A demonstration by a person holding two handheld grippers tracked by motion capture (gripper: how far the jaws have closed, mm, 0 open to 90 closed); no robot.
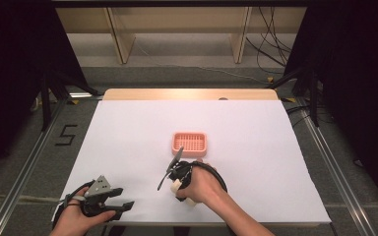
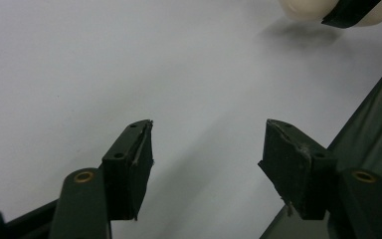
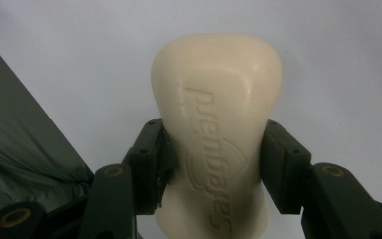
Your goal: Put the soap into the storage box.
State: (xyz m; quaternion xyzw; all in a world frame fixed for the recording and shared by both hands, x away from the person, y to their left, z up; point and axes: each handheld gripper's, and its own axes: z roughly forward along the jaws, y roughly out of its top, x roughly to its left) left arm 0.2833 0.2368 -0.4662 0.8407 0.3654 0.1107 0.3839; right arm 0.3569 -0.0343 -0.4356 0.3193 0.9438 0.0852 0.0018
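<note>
A cream bar of soap (image 3: 216,99) with raised lettering stands between my right gripper's (image 3: 214,159) two black jaws, which are shut on its sides. In the high view that right gripper (image 1: 182,192) is in the hand at the table's near middle, and the soap (image 1: 176,186) peeks out under it. A pink slotted soap dish (image 1: 189,142) lies just beyond it at the table's centre and holds nothing. My left gripper (image 1: 125,197) rests at the near left corner, open. In its own view the left gripper (image 2: 206,149) has only white table between its jaws, with the soap (image 2: 298,7) farther off.
A white sheet (image 1: 256,147) covers the table, and bare wood shows along its far edge (image 1: 187,93). Dark floor drops away past the near edge (image 2: 378,124). Metal rails (image 1: 24,167) run along both sides, and cables (image 1: 270,54) lie behind.
</note>
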